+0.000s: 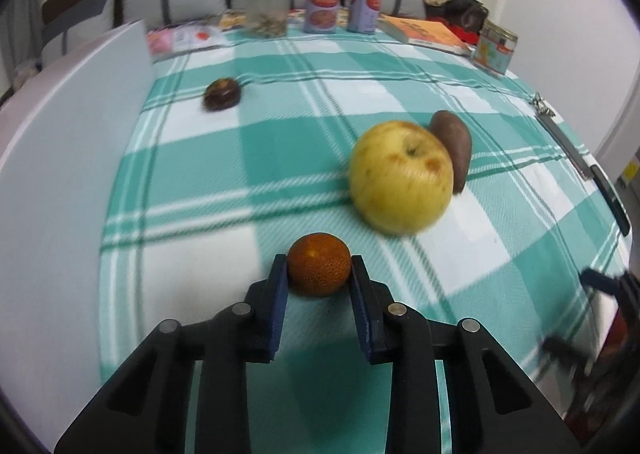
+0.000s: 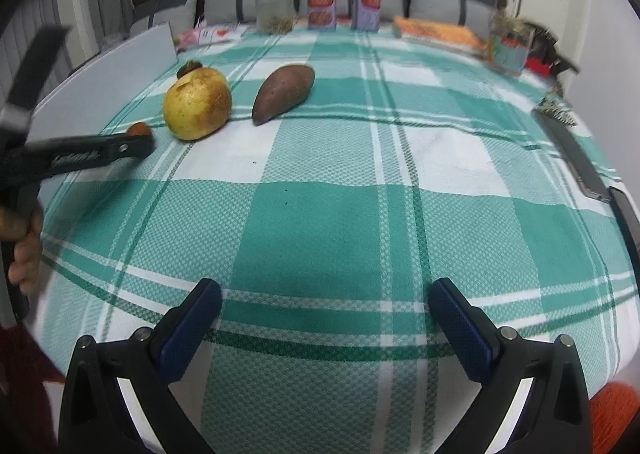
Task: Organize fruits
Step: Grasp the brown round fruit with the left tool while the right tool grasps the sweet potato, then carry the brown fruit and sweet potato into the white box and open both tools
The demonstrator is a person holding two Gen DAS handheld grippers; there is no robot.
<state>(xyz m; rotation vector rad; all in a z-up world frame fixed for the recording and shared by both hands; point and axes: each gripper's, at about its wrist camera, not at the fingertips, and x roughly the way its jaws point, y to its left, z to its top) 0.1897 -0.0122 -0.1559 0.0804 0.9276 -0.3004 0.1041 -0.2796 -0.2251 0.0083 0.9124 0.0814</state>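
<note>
Left wrist view shows the left gripper point(image 1: 319, 268) with its fingers closed on one small orange fruit point(image 1: 319, 264) above the checked tabletop point(image 1: 200, 182), with one yellow apple point(image 1: 400, 176), one brown sweet potato point(image 1: 454, 148) touching it, and one dark fruit point(image 1: 222, 93) near a white board point(image 1: 72, 126) at the left edge. Right gripper point(image 2: 326, 316) hangs with fingers wide apart over bare cloth near the front edge.

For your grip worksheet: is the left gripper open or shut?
Shut on the small orange fruit: both fingers of the left gripper press its sides.
</note>
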